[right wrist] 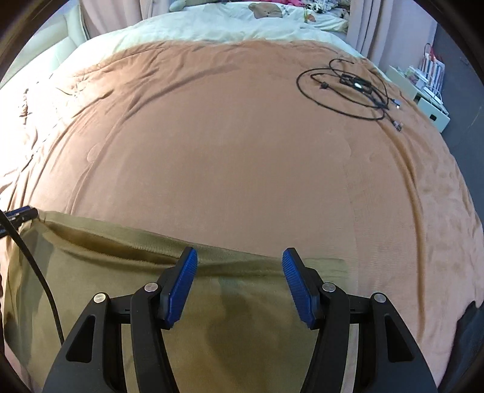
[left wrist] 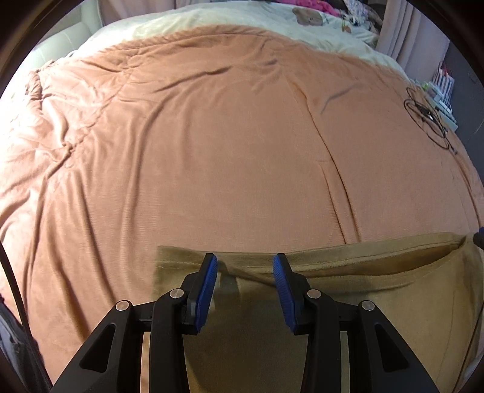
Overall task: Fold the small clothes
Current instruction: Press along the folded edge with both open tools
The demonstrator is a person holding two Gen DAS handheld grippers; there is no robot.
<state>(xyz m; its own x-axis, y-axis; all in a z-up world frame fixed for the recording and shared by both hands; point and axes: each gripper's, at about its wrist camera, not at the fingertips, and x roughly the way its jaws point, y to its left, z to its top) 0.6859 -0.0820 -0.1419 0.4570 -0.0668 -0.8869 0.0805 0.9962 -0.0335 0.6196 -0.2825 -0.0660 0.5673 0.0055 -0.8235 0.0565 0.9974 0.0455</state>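
Both tools hang over the near edge of a bed, each pointing steeply down at the same piece of olive-brown clothing. Left tool (left wrist: 245,261) has its blue pads (left wrist: 207,290) spread apart, with the folded top edge of the garment (left wrist: 363,284) running across behind their tips; whether the tips touch the cloth cannot be told, but nothing is pinched between them. Right tool (right wrist: 240,257) is spread a little wider, its pads also clear of any grip, with bare cloth showing in the gap.

That garment lies flat on an orange-tan blanket (left wrist: 211,145), close to the near side of the bed, its long upper edge doubled over into a soft ridge. In the right wrist view its right-hand corner (right wrist: 335,266) ends just beside the right tool, and the tip of the left tool shows at its far left corner (right wrist: 21,214). A black cord (right wrist: 33,266) crosses the cloth on that side.

Well apart, toward the far right of the blanket, a coiled black cable (right wrist: 345,87) with a small charger lies. Beyond the blanket a cream quilt (right wrist: 227,27) covers the head of the bed.
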